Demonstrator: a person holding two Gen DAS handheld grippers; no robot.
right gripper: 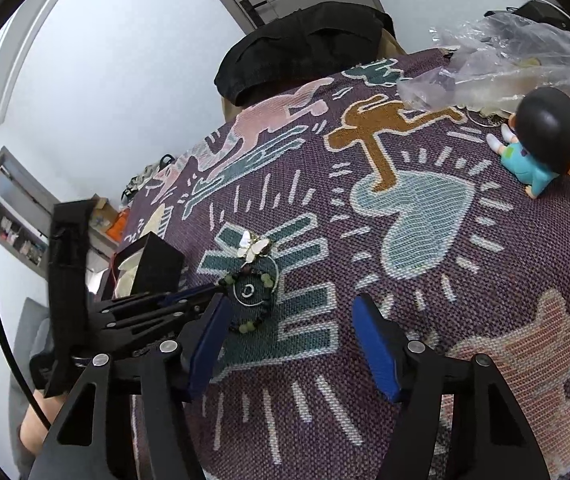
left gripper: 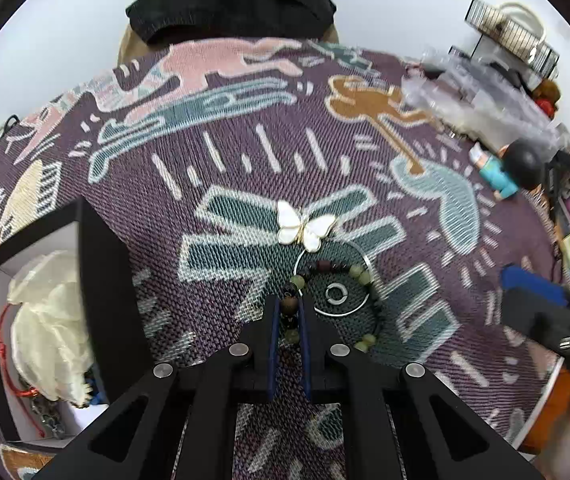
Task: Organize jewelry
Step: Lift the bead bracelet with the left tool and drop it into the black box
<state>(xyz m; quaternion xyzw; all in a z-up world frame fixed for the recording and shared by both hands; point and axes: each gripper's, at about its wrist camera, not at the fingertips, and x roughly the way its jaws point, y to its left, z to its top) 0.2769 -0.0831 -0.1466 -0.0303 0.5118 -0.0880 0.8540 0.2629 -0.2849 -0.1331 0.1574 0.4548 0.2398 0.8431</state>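
Step in hand, as judged: grasp of the dark-brown-and-pale-green beaded bracelet (left gripper: 327, 300), which lies on the purple woven patterned tablecloth (left gripper: 245, 168) just below the white enamel butterfly brooch (left gripper: 304, 225). The left gripper (left gripper: 288, 312) stands nearly closed, its blue pads pinching the left arc of the bracelet. The thin silver wire hoop (left gripper: 335, 278) and the small silver ring (left gripper: 336, 293) lie inside the loop: lift slowly and straight up so the beads do not drag them, then carry left to the black open box (left gripper: 97, 264)

The right gripper (right gripper: 291, 344) is held wide and empty over bare cloth, near the bracelet

The left wrist view alone shows the box's contents, a cream organza pouch (left gripper: 45, 320) and a red cord. The right wrist view alone shows the left gripper from the side, pads down at cloth level
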